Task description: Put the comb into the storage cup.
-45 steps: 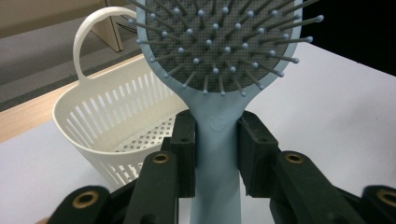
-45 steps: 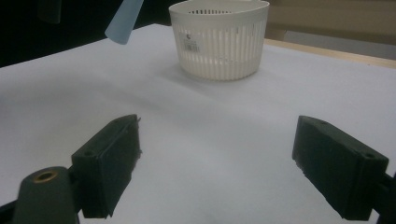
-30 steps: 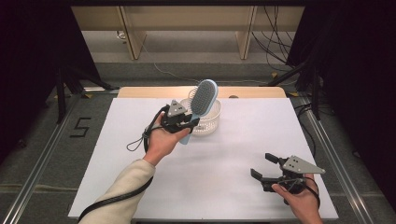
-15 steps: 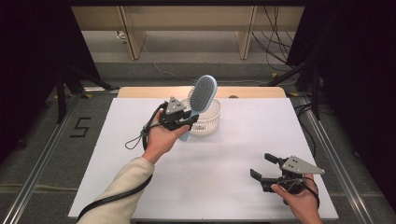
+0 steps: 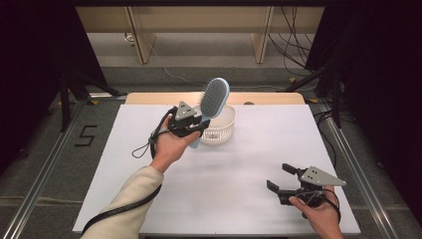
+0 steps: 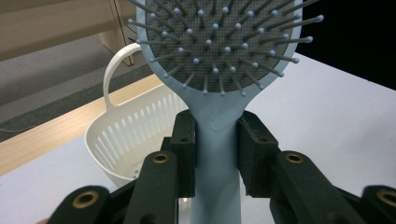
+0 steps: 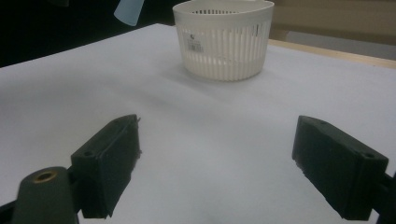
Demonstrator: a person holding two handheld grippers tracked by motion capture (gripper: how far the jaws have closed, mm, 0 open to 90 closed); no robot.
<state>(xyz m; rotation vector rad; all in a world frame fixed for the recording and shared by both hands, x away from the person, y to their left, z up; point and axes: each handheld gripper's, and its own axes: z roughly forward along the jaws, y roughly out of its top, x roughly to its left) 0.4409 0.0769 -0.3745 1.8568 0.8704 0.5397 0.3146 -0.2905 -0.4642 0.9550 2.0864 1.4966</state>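
Left tongs (image 5: 197,125) were clamped on the handle of a pale blue hairbrush (image 5: 213,99), held off the bench (image 5: 249,164). In the left gripper view both black pads pressed the handle (image 6: 218,154) just under the neck, one each side, firm contact. Brush stood nearly upright, long axis running up and slightly to the right in the high view, bristle head on top, handle end poking down below the grip.

White slotted basket (image 5: 219,130) sat on the bench at the far middle, directly beyond and just right of the left tongs. In the high view the brush head overlapped the basket rim, so the brush looked to be hanging about over the near edge of it, not inside. The left gripper view had the basket (image 6: 135,135) below and to the left of the handle, its loop handle standing up.

Right tongs (image 5: 286,180) hovered low at the near right of the bench, jaws spread wide, nothing between them, well apart from the basket (image 7: 223,39); the brush's handle tip (image 7: 127,11) was in the top corner of that view.

Judgement: the drop looked likely to go to the left hand, far nearer. Brush probably needed carrying a bit further over the opening, then lowering handle-first along its long axis. A tall brush in a shallow basket could tip.
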